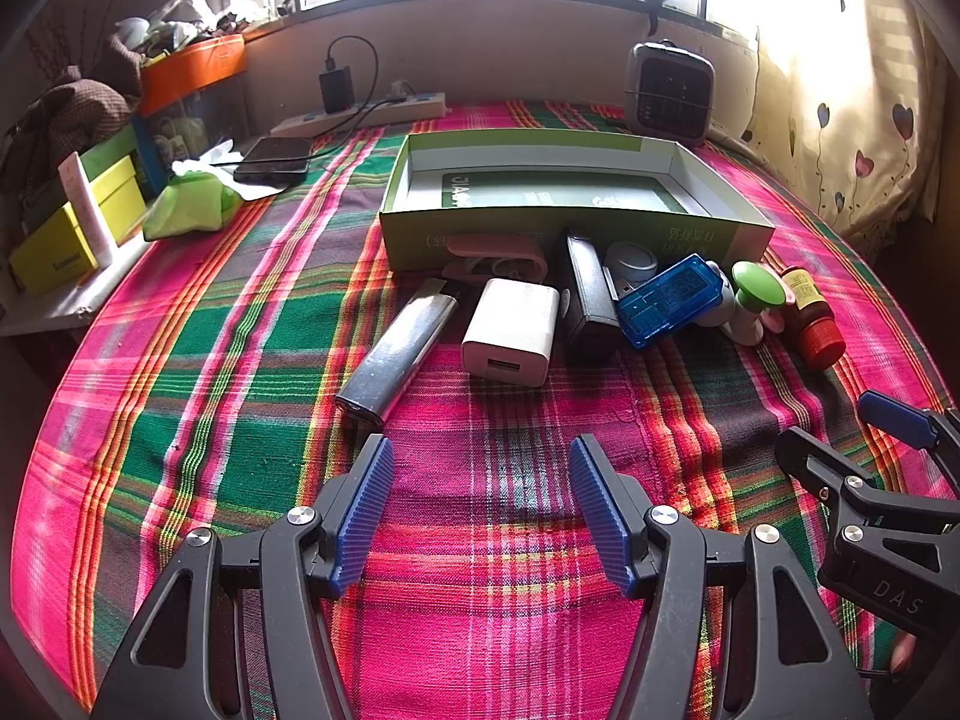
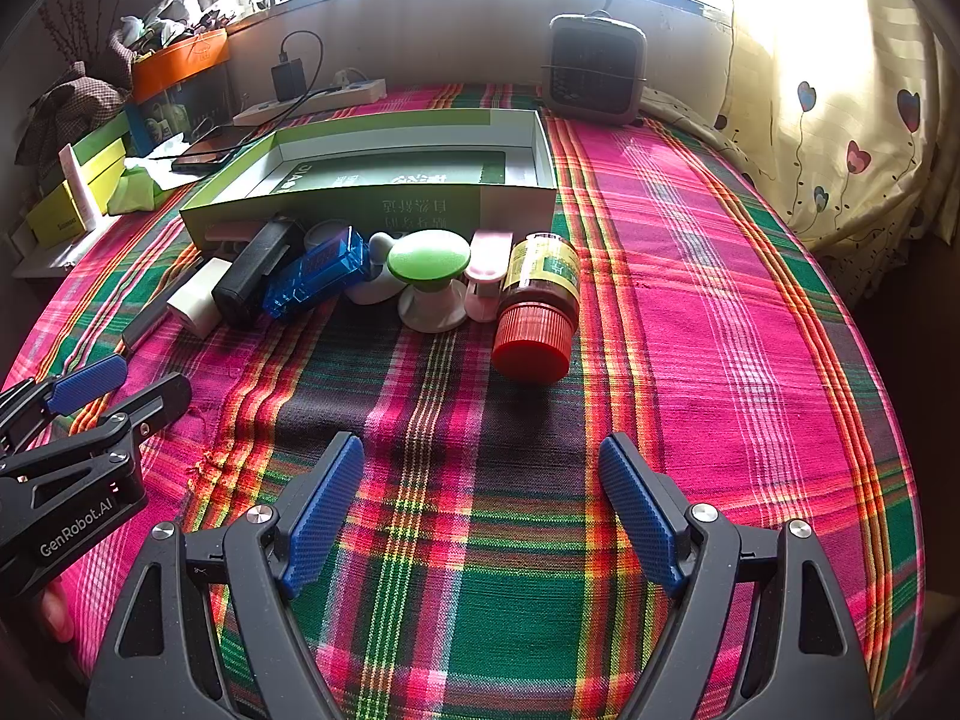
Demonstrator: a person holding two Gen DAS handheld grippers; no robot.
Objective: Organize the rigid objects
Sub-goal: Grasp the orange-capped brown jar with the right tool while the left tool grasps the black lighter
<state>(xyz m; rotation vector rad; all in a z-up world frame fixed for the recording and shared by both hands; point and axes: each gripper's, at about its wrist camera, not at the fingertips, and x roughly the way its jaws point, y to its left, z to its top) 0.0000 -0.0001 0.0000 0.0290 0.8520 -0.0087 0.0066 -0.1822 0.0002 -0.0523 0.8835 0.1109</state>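
A green open box [image 1: 540, 234] [image 2: 372, 210] lies on the plaid cloth. In front of it is a row of small objects: a silver lighter [image 1: 396, 348], a white charger [image 1: 510, 330] [image 2: 198, 300], a black case [image 1: 591, 300] [image 2: 252, 276], a blue clear device [image 1: 666, 300] [image 2: 318, 279], a green-topped knob [image 1: 757, 288] [image 2: 427, 267], a pink piece [image 2: 487, 273] and a red-capped bottle [image 1: 816, 318] [image 2: 536, 306]. My left gripper [image 1: 480, 504] is open and empty, short of the charger. My right gripper [image 2: 480, 504] is open and empty, short of the bottle.
A small heater [image 1: 669, 93] [image 2: 594, 69] stands behind the box. A power strip [image 1: 360, 114], a phone [image 1: 273, 159], a green pouch [image 1: 189, 204] and yellow boxes [image 1: 72, 234] lie at the left. A curtain [image 2: 840, 120] hangs at the right.
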